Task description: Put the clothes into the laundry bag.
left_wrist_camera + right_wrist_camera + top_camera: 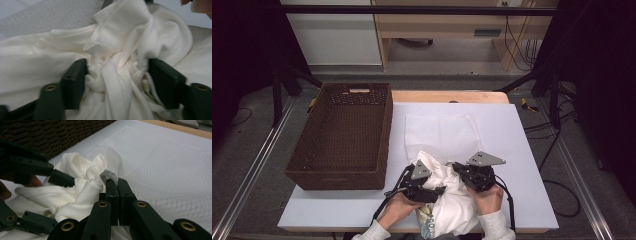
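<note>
White tabletop (pixel 522 165) with a wooden strip along its far edge; grey floor, desk legs and cables behind it.

Cream cloth (pixel 452 197), bunched up, sits at the near edge of the tabletop, about mid-width, part of it hanging over that edge. Its far end is pushed into the mouth of a white mesh bag (pixel 439 132), which lies flat toward the middle of the tabletop and reaches back toward the far edge.

Left gripper (pixel 424 187) is on the left side of the cloth pile. In the left gripper view its jaws stand part open with a thick twist of cloth (pixel 112 72) between them; folds press against the left jaw and lie against the right one, but whether the jaws actually pinch it I cannot tell.

Right gripper (pixel 462 170) is at the far right of the pile, where cloth meets bag. In the right gripper view its jaws are closed tight on a strip of the mesh bag's rim (pixel 108 175), lifted a little off the tabletop, with cloth (pixel 82 195) just left of it. Left gripper (pixel 61 178) shows there too, on the cloth.

Brown wicker basket (pixel 382 145) sits at the left edge of the tabletop, close to the bag's left side; nothing seen inside.

A person's hands in white sleeves (pixel 494 225) come in at the near edge.
</note>
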The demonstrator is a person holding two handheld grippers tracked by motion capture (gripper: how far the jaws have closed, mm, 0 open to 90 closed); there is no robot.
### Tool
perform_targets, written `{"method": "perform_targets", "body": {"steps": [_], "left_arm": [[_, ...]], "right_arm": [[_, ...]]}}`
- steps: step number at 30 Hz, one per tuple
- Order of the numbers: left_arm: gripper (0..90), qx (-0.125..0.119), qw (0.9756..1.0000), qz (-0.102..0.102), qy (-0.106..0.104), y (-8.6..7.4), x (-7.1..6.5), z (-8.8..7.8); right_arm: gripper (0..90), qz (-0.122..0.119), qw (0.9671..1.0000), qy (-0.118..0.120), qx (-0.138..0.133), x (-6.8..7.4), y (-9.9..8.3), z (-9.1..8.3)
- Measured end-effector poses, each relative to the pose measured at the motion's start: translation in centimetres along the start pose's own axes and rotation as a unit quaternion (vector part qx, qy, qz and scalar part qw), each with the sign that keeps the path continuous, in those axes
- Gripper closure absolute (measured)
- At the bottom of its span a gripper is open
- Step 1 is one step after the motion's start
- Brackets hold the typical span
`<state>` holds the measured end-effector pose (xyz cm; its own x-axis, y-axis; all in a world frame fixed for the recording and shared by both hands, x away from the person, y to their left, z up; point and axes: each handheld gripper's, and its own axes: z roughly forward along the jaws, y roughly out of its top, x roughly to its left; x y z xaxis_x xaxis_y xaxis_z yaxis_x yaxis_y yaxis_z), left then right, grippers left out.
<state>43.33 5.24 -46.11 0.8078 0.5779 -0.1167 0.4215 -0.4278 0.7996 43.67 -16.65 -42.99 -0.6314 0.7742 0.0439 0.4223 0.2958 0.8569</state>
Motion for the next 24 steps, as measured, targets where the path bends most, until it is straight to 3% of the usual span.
{"method": "perform_targets", "body": {"steps": [1, 4, 5, 9, 11, 13, 15, 16, 18, 19, 23, 24], "left_arm": [[48.0, -0.008, 0.9999, 0.008, 0.005, -0.1, -0.5, -0.2], [58.2, -0.02, 0.9991, 0.03, 0.022, 0.0, -1.4, -0.7], [60.5, -0.02, 0.9991, 0.03, 0.022, 0.0, -1.4, -0.7], [63.7, -0.046, 0.9967, 0.064, 0.022, 1.1, -3.2, -2.3], [63.7, -0.047, 0.9958, 0.074, 0.025, 1.4, -3.7, -2.3], [63.6, -0.039, 0.9951, 0.088, 0.023, 1.7, -4.6, -1.3], [62.8, -0.032, 0.9952, 0.089, 0.025, 1.6, -4.6, -0.7], [62.0, -0.029, 0.9959, 0.082, 0.026, 1.3, -4.1, 0.1], [59.7, -0.029, 0.998, 0.056, 0.009, 1.2, -3.2, 0.0], [57.2, -0.027, 0.9982, 0.053, 0.01, 1.2, -3.0, -0.1], [33.2, -0.02, 0.9982, 0.054, 0.021, 1.5, -2.9, -1.2], [28.5, -0.016, 0.9985, 0.048, 0.019, 1.9, -2.6, -2.3]], "right_arm": [[89.0, 0.001, 1.0, 0.001, 0.001, 0.0, 0.0, 0.1], [89.0, 0.0, 1.0, 0.002, 0.001, 0.0, 0.0, 0.1], [89.0, 0.0, 1.0, 0.002, 0.001, 0.0, 0.0, 0.1], [89.1, 0.004, 1.0, 0.001, -0.005, -0.1, 0.0, -0.2], [89.1, 0.005, 1.0, 0.003, -0.007, -0.1, 0.0, -0.2], [89.0, 0.008, 0.9999, 0.003, -0.013, -0.1, 0.1, -0.5], [89.1, 0.006, 0.9999, 0.0, -0.011, -0.1, 0.0, -0.4], [89.0, 0.004, 1.0, -0.002, -0.007, -0.1, 0.0, -0.3], [89.1, 0.007, 1.0, 0.0, -0.005, -0.1, -0.2, -0.1], [89.1, 0.007, 1.0, 0.001, -0.005, -0.2, -0.2, -0.1], [89.1, 0.007, 0.9999, 0.001, -0.008, -0.2, -0.2, -0.2], [89.0, 0.008, 0.9999, 0.0, -0.008, -0.3, -0.2, -0.3]]}}
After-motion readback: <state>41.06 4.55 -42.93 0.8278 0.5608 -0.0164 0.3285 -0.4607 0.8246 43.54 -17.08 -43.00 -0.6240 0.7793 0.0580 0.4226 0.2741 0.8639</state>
